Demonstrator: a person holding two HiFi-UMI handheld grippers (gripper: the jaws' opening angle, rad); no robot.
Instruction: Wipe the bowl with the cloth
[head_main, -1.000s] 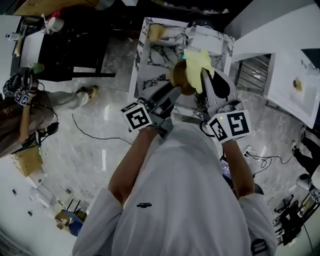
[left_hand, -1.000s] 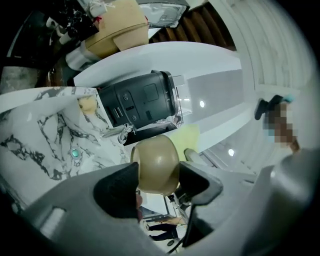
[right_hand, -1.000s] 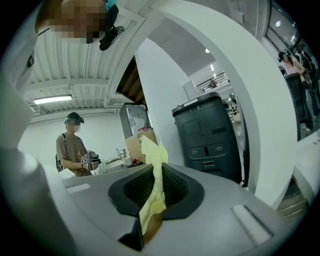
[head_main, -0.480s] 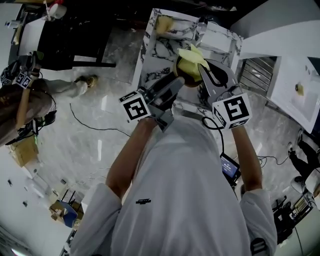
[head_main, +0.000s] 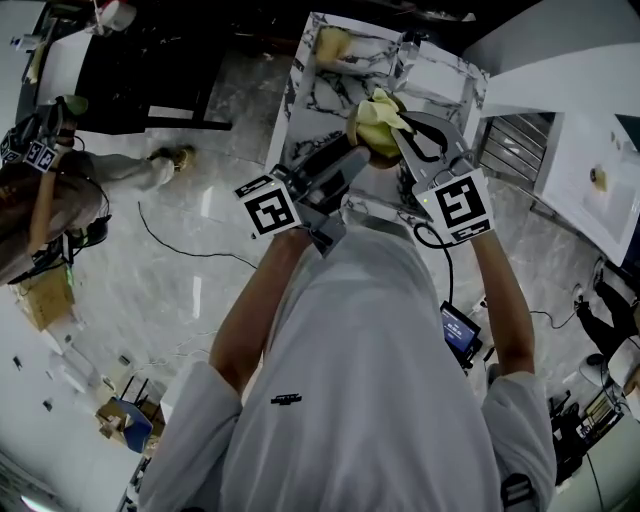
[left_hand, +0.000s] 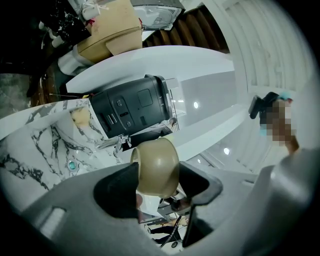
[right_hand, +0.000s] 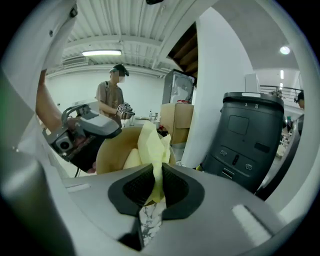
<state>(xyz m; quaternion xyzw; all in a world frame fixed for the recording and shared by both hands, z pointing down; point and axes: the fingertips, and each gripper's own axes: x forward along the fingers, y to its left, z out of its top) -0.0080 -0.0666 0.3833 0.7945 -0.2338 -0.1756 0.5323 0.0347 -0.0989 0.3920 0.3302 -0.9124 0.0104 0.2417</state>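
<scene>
Left gripper (left_hand: 159, 189) clasps the bowl (left_hand: 156, 162) at twelve o'clock. Right gripper (right_hand: 156, 189) pinches the cloth (right_hand: 152, 147) at its mouth; wiping looks underway, unfinished.

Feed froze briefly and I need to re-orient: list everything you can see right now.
bowl: one, tan, clamped in left gripper, above the table
cloth: one, yellow, pinched in right gripper, reaching into the bowl
table: one, white marble, below both grippers
machine: one, black, beyond the table
cardboard box: one, brown, behind the machine
bystander: one, far background
left gripper: one, grey, shut on bowl
right gripper: one, grey, shut on cloth
</scene>
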